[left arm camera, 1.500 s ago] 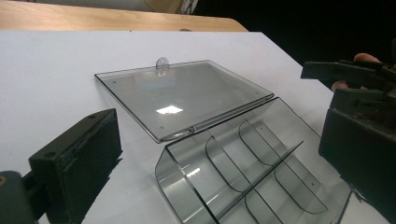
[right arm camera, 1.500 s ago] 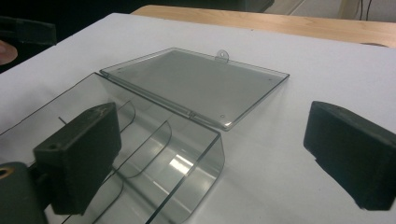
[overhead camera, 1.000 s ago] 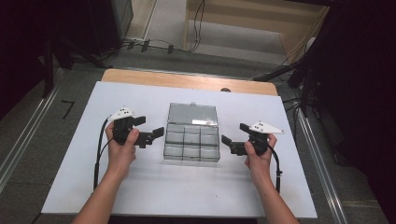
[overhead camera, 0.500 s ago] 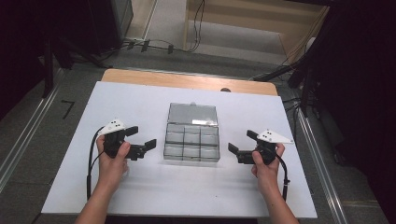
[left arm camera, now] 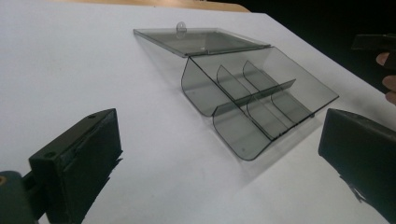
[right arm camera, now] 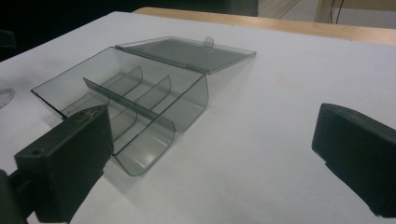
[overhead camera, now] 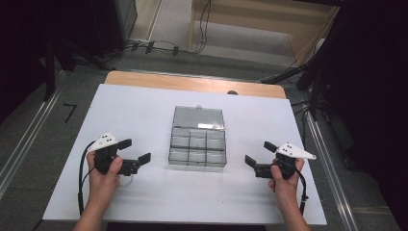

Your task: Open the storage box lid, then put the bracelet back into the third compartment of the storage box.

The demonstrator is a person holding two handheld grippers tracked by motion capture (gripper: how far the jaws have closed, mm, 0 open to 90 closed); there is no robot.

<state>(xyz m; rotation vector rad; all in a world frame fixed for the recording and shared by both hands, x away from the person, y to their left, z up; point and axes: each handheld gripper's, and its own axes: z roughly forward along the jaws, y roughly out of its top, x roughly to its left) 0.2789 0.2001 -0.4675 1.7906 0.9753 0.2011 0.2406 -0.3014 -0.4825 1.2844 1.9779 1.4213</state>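
With both sets of fingers spread wide and holding nothing, the left gripper (overhead camera: 133, 150) and right gripper (overhead camera: 258, 153) rest low on either side of the clear compartment box (overhead camera: 197, 145), each apart from it. That box sits mid-tabletop, its hinged lid (overhead camera: 198, 118) laid flat open behind six empty compartments (left arm camera: 254, 100). Judging by this, opening looks done, while any filling or closing is not yet begun; nothing to load lies in sight. Beyond, the white tabletop (overhead camera: 144, 106) is bare, edged at the far side by a wooden strip (overhead camera: 192, 83), with cables (overhead camera: 159, 45) on the floor and dark surroundings.
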